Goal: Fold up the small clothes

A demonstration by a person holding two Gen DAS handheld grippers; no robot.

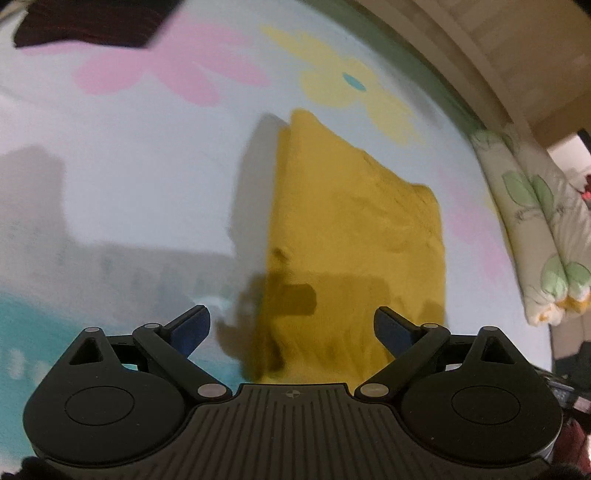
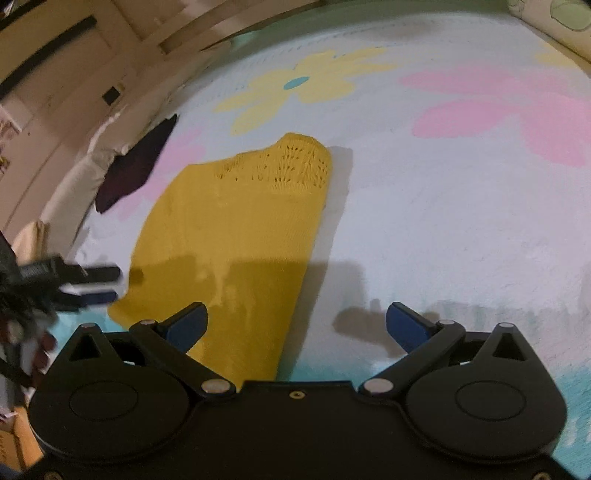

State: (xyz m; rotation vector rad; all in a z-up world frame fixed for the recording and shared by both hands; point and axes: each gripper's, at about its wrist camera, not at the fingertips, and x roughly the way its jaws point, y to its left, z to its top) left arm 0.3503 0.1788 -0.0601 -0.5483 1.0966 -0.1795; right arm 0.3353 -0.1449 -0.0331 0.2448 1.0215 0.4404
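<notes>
One yellow knit garment [image 1: 354, 236] lies folded at frame centre on the flowered bed sheet [image 1: 129, 184]. One dark garment [image 1: 88, 26] sits upper left. Left claw [image 1: 291, 328] and right claw [image 2: 297, 326] both gape apart, empty.

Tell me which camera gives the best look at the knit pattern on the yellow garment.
The right wrist view: the yellow garment lies sharp enough there to show the openwork knit holes near its far end. The left wrist view shows the same garment blurred, with only faint texture and no clear pattern.
</notes>
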